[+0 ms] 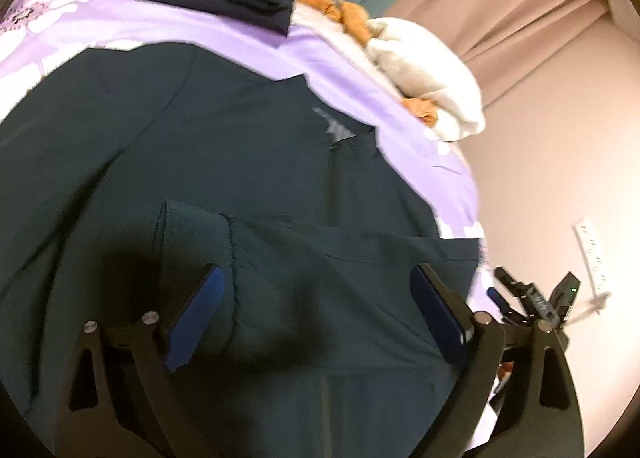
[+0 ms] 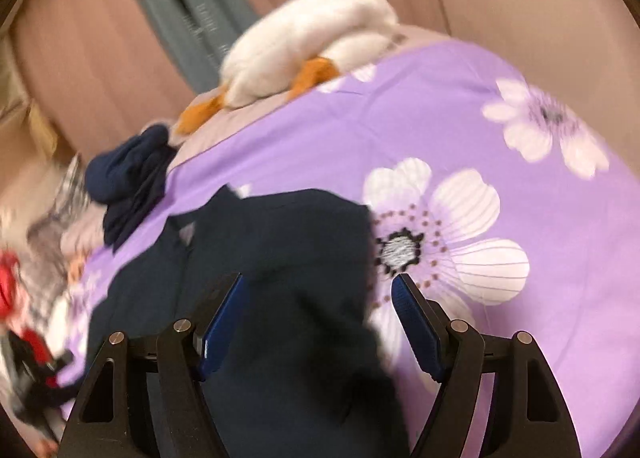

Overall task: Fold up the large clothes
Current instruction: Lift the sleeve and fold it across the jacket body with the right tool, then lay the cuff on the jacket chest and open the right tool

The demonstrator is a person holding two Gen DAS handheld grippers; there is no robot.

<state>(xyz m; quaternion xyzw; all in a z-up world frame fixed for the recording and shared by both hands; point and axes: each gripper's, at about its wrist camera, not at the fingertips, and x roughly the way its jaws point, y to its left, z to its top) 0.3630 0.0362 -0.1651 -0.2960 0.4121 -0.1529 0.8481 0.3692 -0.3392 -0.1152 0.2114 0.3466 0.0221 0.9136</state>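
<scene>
On the bed with the purple flowered cover (image 1: 256,53), the dark green zip-front garment (image 1: 200,177) lies spread flat. The left hand-held gripper (image 1: 316,314) hovers above it, jaws wide, holding nothing. The right hand-held gripper (image 2: 320,322) is likewise open and empty over the garment's edge.

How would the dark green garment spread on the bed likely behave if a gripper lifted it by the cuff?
The dark green garment lies flat with soft creases, so it would probably drape limply. It spreads wide, so one pinch would likely leave most trailing. Its ribbed cuff looks thicker, probably giving firmer purchase.
</scene>
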